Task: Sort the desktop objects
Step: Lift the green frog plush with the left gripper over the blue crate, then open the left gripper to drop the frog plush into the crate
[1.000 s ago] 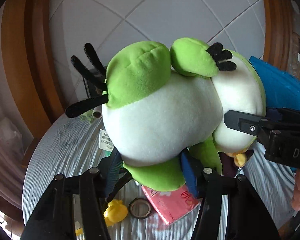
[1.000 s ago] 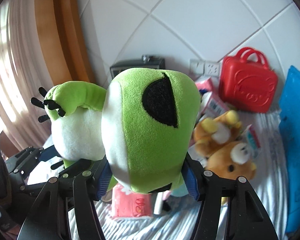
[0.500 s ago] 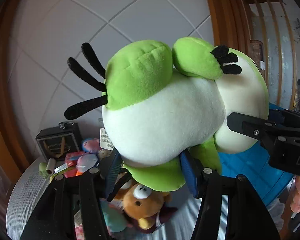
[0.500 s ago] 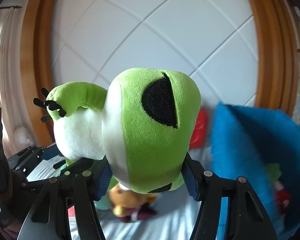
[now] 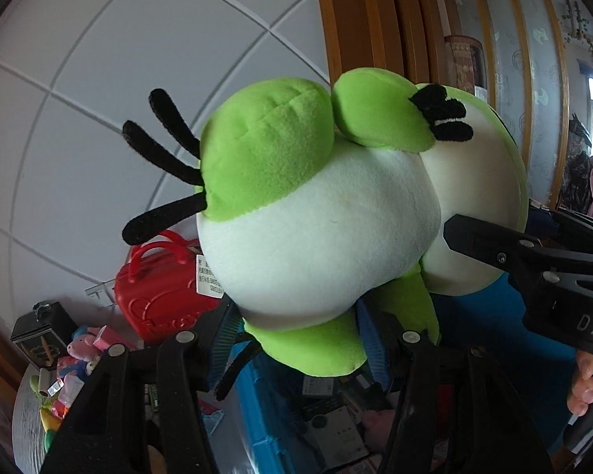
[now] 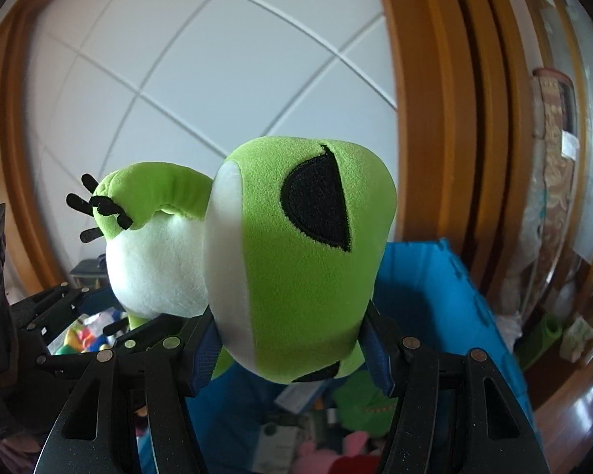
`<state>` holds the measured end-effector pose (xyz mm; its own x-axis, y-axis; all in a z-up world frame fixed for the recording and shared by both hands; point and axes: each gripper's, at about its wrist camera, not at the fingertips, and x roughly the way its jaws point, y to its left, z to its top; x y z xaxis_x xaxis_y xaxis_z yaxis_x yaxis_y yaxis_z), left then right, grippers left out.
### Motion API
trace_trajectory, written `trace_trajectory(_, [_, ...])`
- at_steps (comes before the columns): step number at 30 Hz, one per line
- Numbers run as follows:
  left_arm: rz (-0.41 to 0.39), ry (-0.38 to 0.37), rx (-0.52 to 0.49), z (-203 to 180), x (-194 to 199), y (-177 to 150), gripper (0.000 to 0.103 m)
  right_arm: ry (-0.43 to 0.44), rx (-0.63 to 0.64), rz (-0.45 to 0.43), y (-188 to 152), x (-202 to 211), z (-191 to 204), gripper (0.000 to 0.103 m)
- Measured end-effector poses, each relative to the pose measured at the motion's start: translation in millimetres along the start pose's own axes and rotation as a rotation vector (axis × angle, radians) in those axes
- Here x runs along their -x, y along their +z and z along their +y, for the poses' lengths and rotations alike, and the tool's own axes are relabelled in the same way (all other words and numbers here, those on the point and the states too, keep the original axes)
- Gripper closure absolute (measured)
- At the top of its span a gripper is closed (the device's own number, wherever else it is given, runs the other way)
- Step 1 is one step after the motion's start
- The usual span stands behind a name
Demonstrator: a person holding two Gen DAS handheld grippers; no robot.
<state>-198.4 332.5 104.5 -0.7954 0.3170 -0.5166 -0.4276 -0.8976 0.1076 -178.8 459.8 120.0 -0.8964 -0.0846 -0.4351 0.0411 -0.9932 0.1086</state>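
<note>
item: soft green-and-white plush frog with black felt toes (image 5: 320, 237), clamped at its lower body by the left gripper (image 5: 296, 339) and at its head by the right gripper (image 6: 292, 351), jaws of both half-wide and pressed into the stuffing, carried aloft above an open blue plastic storage bin (image 6: 427, 296). handling, as judged: keep both grips level and together, lower well inside the bin walls, then release both at once to avoid a dangling end catching the rim. surroundings: red plastic toy case (image 5: 158, 296), black box (image 5: 39, 331) and small toys on the table at left, boxes and pink plush already in the bin, wooden door frame (image 6: 427, 118) close behind.
</note>
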Motion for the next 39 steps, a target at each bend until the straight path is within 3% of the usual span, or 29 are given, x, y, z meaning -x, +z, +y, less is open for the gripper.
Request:
trace_trajectory(4, [0.064,0.025,-0.035,-37,-48,22,0.047,-0.005,-0.053,0.037,7,-39,-41,0.042])
trace_trajectory(8, [0.116,0.045,-0.038,-47,-93,31,0.047,0.008,-0.111,0.078,3,-58,-83,0.042])
trace_trajectory(12, [0.141,0.075,-0.050,-52,-123,32,0.042,-0.011,-0.136,0.062,5,-85,-108,0.018])
trace_trajectory(16, [0.163,0.100,-0.054,-51,-133,32,0.038,-0.059,-0.104,0.058,7,-92,-106,0.014])
trace_trajectory(22, [0.149,0.112,-0.031,-35,-118,26,0.024,-0.120,-0.067,0.079,9,-90,-96,0.010])
trace_trajectory(27, [0.149,0.103,-0.019,-23,-96,20,0.023,-0.167,-0.051,0.095,10,-78,-88,0.008])
trace_trajectory(30, [0.156,0.088,0.011,-15,-82,15,0.021,-0.187,-0.031,0.123,7,-71,-83,0.001])
trace_trajectory(39, [0.242,0.028,0.010,-19,-58,-1,0.020,-0.266,0.030,0.233,-9,-52,-74,0.001])
